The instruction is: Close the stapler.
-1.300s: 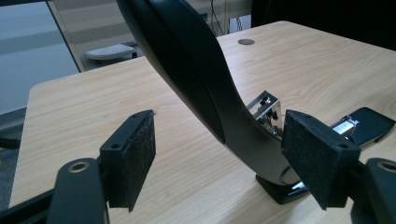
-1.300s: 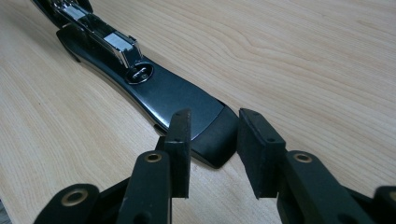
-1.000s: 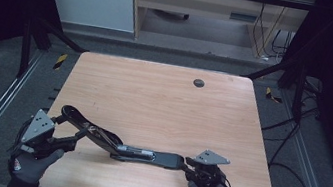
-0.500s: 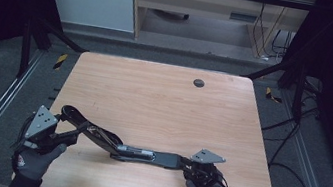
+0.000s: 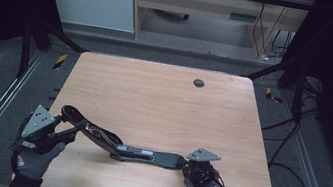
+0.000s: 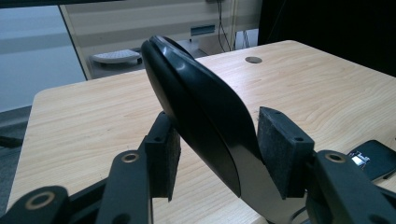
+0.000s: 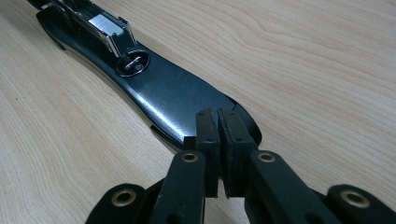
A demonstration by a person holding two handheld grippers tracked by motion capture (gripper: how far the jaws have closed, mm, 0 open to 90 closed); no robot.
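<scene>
Left gripper (image 6: 215,154) has just been closing on the raised black top arm of the stapler (image 5: 116,142); its pads (image 6: 285,149) flank the arm closely, though whether both press on it is hard to tell. Right gripper (image 7: 218,135) has just been closing too and now pinches the thin tip of the stapler's base, lower right of the high view. Opened out flat along the table (image 5: 163,98) near its front edge, the stapler looks secured at both ends; what follows is unclear. Its hinge and staple channel are dim.
</scene>
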